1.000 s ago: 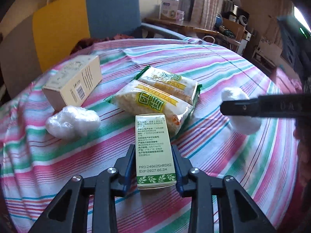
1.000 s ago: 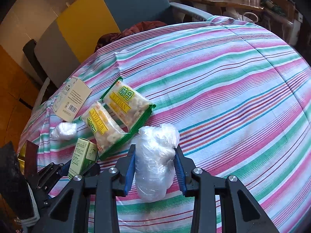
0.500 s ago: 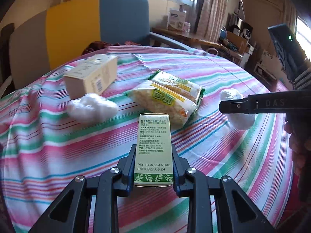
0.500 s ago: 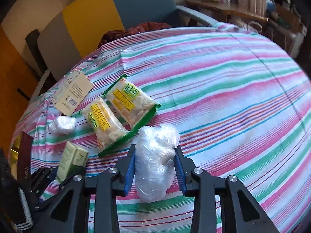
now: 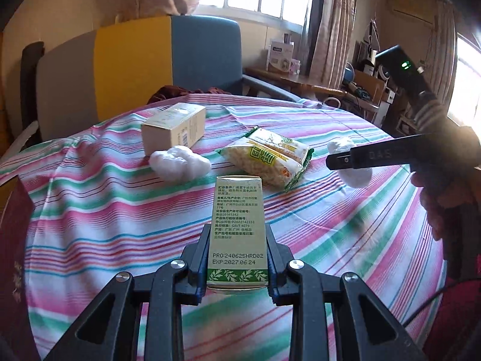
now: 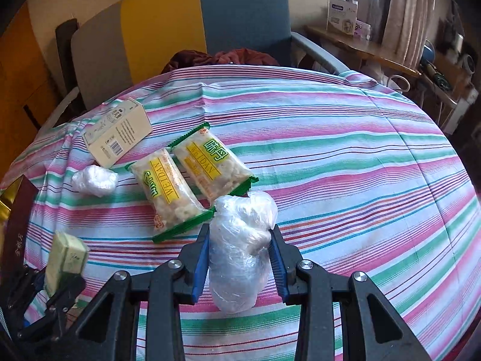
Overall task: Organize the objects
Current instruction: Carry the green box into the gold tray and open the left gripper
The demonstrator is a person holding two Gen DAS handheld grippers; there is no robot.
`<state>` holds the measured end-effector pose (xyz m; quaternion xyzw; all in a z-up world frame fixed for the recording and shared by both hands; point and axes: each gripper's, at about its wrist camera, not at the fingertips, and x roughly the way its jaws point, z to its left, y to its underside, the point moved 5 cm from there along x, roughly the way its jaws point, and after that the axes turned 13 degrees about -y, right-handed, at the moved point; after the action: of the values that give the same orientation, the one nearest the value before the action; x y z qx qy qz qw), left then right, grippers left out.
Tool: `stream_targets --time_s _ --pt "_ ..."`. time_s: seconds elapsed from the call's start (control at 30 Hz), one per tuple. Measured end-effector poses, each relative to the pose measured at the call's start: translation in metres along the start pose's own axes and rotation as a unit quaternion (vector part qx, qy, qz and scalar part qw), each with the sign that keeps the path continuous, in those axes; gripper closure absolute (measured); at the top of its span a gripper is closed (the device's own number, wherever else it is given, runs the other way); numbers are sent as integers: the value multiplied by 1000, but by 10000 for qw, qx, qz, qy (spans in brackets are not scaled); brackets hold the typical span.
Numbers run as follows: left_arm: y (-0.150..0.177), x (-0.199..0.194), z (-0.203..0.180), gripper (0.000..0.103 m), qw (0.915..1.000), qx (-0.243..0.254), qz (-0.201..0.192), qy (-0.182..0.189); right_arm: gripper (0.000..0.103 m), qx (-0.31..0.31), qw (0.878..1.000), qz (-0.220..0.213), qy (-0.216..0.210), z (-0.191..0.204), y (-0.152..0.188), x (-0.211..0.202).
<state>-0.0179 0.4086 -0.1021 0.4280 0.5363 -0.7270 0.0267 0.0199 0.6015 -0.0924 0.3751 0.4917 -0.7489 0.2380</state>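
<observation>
Green-and-cream cardboard fills the left gripper [image 5: 237,258]: its jaws are pinched tight on the lower end of a small carton [image 5: 239,228], which stands up between them, clear of the striped tablecloth [image 5: 105,210], likely so it can be carried to a tidier spot. The right gripper [image 6: 239,258] is likewise clamped on a bundle of crumpled clear plastic [image 6: 240,249], squeezing it at the waist so the soft wad cannot slip. Taking the two snack packets [image 6: 192,177] as the landmark, the plastic bundle hangs just in front of their near corner, the held carton is in front and to their left, a second plastic wad [image 6: 94,180] lies to their left, and a larger beige box [image 6: 118,132] lies behind that wad. Both hands seem loaded for sorting, like with like.
</observation>
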Motion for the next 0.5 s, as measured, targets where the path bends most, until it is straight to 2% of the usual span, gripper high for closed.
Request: stream_targets --time_s 0.17,0.5 --pt "7 -13 5 74 10000 -22 -74 -16 66 -50 10000 15 62 1 1 1" --pt "25 -36 16 74 9997 -188 96 147 66 -54 9999 35 121 -2 2 1"
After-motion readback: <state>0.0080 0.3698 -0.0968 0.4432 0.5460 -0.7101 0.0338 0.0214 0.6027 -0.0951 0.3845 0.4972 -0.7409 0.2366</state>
